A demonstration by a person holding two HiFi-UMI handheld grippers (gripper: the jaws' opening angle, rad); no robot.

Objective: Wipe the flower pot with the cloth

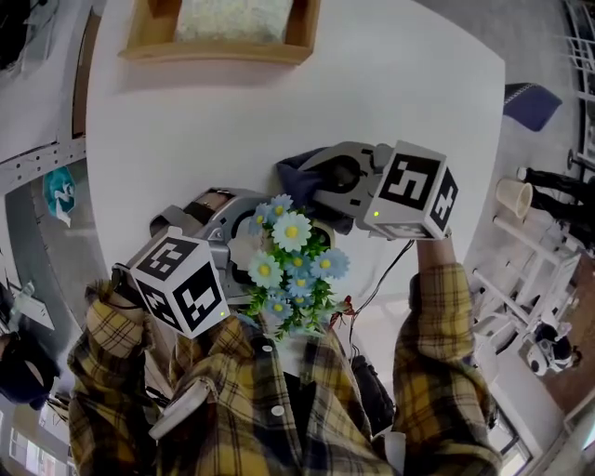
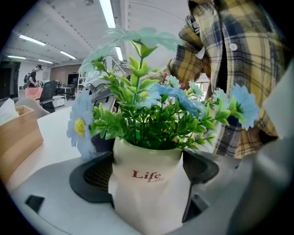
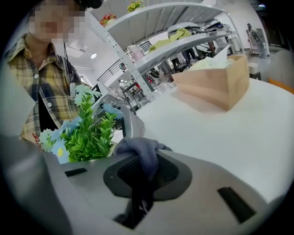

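Left gripper (image 2: pixel 148 176) jaws clamp the white flower pot (image 2: pixel 149 202), while right gripper (image 3: pixel 140 176) jaws pinch a grey-blue cloth (image 3: pixel 140 149) just beside its blooms.

Bright, even light from ceiling strip lamps (image 2: pixel 107 13) — fisheye bending and dark vignette at edges, close foreground soft.

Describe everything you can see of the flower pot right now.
The flower pot is cream-white, glossy like ceramic, with faceted sides and red "Life" print. It stands upright, clamped between the jaws of the left claw. Green leaves and pale blue, yellow-centred flowers fill its mouth. The dark cloth in the right claw is close by; contact cannot be told.
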